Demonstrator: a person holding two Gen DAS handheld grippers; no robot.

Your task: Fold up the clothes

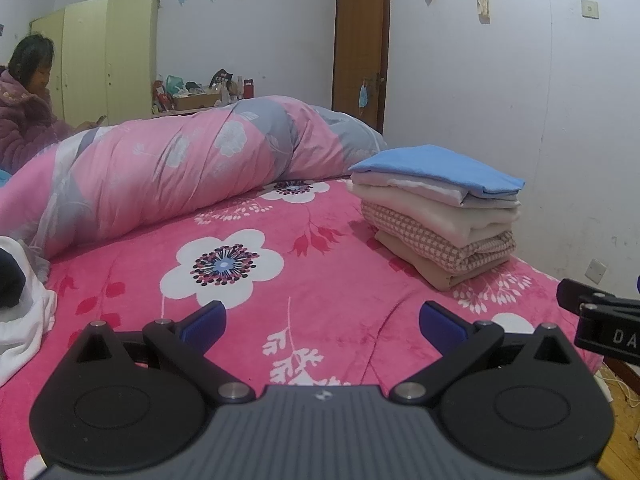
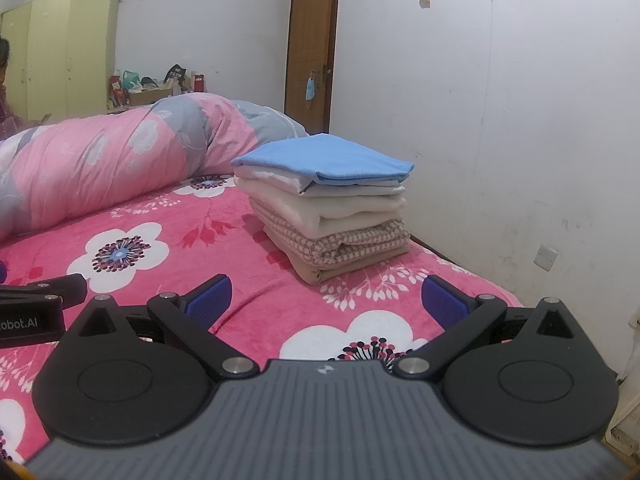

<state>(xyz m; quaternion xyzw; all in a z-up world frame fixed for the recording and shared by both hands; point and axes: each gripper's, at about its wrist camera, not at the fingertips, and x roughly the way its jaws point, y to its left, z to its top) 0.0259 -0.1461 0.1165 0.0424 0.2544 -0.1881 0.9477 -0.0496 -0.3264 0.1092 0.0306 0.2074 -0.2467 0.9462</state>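
A: Item one, largest: a bed covered by a hot-pink plush blanket (image 1: 340, 280) printed with white flowers. Condition?

B: It lay flat and mostly bare in front of both grippers. Item two: a long rolled quilt of pink and grey floral cotton (image 1: 160, 168), which lay across the far side.

A: Item three?

B: A stack of folded clothes (image 2: 332, 208) stood near the wall: a light-blue cotton piece (image 2: 328, 156) on top, pale and cream layers beneath, then a pink-and-white checked knit (image 2: 360, 240), and a tan piece at the base. Edges were squared; those looked finished.

A: Anything unfolded?

B: One crumpled white garment (image 1: 24, 320) lay at the left edge of the left wrist view, with something dark beside it. It was judged soft, light and limp, likely to sag and drag on the plush. It would best be pinched at a hem or shoulder seam, one corner per gripper, and lifted to spread.

A: Grippers?

B: The left gripper (image 1: 322, 322) hovered over the blanket with its blue-padded fingers (image 1: 204, 322) spread wide, holding nothing. The right gripper (image 2: 326, 300) was likewise spread and empty, just beside the left and nearer the stack.

A: Smallest entry?

B: A blue face mask (image 2: 311, 89) hung at the brown door's handle.
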